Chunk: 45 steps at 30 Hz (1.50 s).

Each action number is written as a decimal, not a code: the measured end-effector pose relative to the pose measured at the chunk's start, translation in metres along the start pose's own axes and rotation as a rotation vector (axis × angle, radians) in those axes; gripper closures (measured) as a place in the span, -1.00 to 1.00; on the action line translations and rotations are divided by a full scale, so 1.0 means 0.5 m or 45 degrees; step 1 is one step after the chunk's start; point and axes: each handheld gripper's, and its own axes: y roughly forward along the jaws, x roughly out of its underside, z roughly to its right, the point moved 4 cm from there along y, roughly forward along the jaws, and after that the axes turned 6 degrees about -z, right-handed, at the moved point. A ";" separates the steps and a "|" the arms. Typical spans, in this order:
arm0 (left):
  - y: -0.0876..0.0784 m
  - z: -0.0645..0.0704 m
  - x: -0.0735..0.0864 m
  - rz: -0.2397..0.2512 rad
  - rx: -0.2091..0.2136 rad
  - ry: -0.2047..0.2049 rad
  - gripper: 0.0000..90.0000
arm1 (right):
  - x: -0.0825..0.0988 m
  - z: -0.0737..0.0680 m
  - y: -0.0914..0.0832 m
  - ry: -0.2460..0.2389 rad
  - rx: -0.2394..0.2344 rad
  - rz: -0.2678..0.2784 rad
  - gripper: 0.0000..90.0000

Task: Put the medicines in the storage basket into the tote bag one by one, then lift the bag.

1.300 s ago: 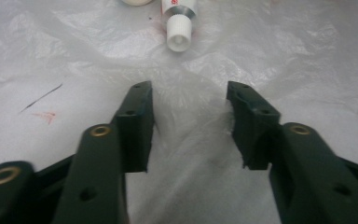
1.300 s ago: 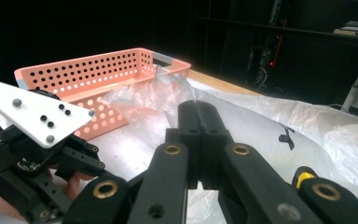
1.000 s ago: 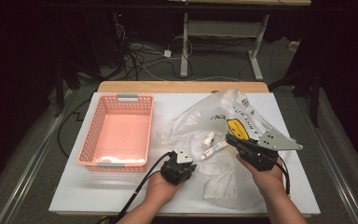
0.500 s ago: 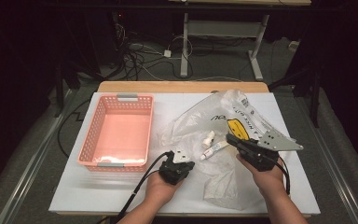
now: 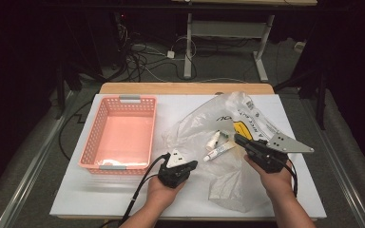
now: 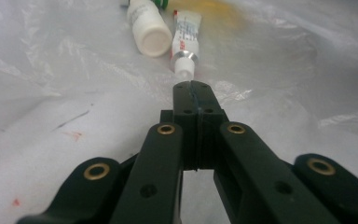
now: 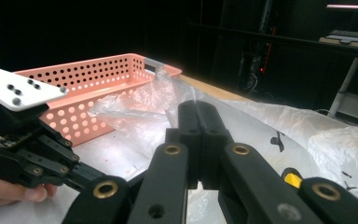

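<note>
Left gripper view: closed left gripper apparently pinches plastic bag.

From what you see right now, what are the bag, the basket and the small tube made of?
Bag: thin clear plastic film, glossy and crinkled. Basket: rigid pink plastic, matte, with perforated walls. Tube: probably soft plastic or laminate, printed, with a silvery shoulder and white cap.

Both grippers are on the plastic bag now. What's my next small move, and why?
Probably lift the right gripper a little to hold the bag mouth open. Both jaw pairs are shut on its film; the left gripper sits just short of the tube and bottle inside.
</note>
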 end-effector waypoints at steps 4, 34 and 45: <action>-0.006 0.000 -0.001 0.016 -0.009 0.003 0.96 | -0.002 0.006 -0.003 0.007 0.012 0.007 1.00; -0.082 0.010 -0.121 0.282 -0.068 0.133 0.97 | -0.037 0.012 -0.006 0.013 0.076 0.083 1.00; -0.103 0.002 -0.194 0.356 -0.121 0.170 0.96 | -0.073 0.036 0.000 0.052 0.131 0.150 1.00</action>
